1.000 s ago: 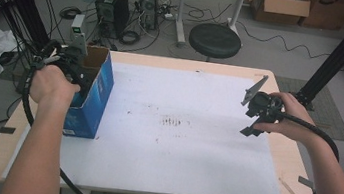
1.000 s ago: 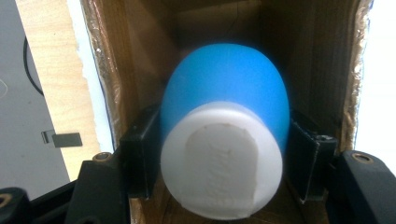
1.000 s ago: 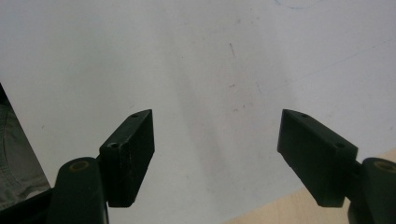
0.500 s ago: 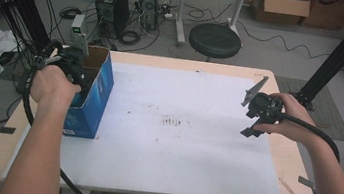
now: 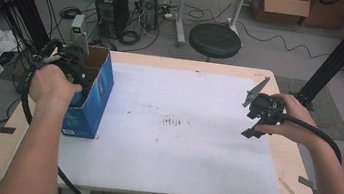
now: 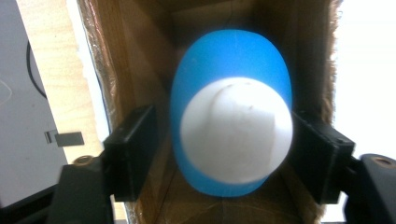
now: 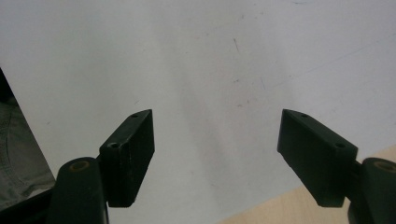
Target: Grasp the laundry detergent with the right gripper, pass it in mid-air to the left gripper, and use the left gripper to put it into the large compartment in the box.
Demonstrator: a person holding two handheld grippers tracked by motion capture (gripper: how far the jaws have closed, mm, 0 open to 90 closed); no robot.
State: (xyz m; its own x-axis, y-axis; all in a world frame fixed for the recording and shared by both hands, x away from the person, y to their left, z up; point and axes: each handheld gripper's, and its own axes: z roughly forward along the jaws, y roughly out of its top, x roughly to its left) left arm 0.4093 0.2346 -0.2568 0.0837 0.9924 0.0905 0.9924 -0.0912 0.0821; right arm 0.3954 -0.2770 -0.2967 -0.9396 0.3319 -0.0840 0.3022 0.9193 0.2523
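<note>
1. Your left gripper (image 6: 219,144) reaches into the open top of the blue cardboard box (image 5: 94,98) at the table's (image 5: 188,190) left edge, jaws spread around a smooth, egg-shaped blue object (image 6: 232,116) with a matte white end; whether they touch it is unclear.
2. Your right gripper (image 7: 217,154) hovers near the right edge, jaws spread wide over the scuffed white mat (image 5: 178,148).

Blue box (image 5: 90,97) blocking table's left edge, white mat (image 5: 181,128) unobstructed
</note>
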